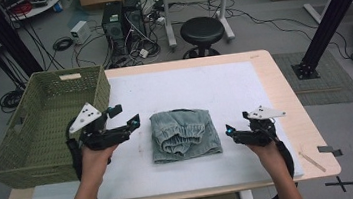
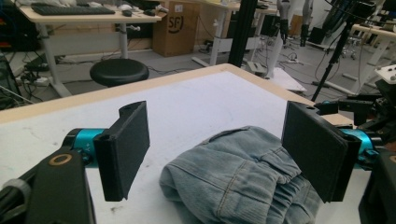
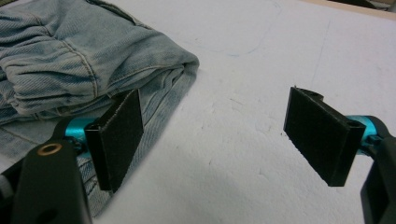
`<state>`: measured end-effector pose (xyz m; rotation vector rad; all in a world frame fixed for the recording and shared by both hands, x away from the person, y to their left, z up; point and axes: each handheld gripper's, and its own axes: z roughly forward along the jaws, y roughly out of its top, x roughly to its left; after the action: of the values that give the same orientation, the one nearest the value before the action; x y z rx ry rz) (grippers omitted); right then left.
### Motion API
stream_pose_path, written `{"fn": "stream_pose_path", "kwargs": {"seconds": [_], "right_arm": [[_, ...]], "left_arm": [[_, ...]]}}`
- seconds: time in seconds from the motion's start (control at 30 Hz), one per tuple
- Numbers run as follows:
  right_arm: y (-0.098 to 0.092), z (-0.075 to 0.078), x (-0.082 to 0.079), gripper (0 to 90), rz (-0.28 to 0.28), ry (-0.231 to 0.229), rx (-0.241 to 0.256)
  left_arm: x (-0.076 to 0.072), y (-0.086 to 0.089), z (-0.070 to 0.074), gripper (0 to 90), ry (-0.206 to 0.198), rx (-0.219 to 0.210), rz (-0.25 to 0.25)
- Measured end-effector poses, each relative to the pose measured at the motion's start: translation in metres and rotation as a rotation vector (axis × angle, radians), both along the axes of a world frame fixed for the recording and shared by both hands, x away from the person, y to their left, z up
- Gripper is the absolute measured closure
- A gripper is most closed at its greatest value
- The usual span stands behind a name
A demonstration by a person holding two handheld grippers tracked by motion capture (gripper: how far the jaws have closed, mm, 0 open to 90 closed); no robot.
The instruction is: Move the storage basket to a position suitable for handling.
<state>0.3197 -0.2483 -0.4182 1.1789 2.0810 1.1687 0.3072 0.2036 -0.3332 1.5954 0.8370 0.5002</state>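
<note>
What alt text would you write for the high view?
Folded denim garment lies mid-table on a white mat, between the open left gripper and right gripper. A green basket sits at the left edge.

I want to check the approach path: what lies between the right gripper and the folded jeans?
Nothing: in the high view, just bare white mat separates the right gripper from the folded jeans.

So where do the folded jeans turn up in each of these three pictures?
High view: the folded jeans lie mid-table on the white mat, between the two grippers.
Left gripper view: bottom centre, just beyond the open jaws.
Right gripper view: upper left, beside the left-hand jaw.
Shared landmark: the white mat under them.
</note>
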Motion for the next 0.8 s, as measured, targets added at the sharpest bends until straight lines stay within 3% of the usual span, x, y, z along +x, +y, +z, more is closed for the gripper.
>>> {"fn": "stream_pose_path", "kwargs": {"seconds": [0.3, 0.6, 0.8], "right_arm": [[-0.004, -0.002, -0.001, 20.4, -0.007, 0.001, 0.009], [-0.004, -0.002, -0.001, 20.4, -0.004, 0.004, 0.011], [-0.002, -0.002, 0.001, 20.4, 0.0, 0.008, 0.008]], "left_arm": [[-0.009, 0.049, 0.015, 23.9, -0.045, -0.009, 0.045], [-0.015, 0.102, 0.019, 23.9, -0.045, -0.04, 0.07], [-0.02, 0.129, 0.021, 23.9, -0.049, -0.024, 0.113]]}}
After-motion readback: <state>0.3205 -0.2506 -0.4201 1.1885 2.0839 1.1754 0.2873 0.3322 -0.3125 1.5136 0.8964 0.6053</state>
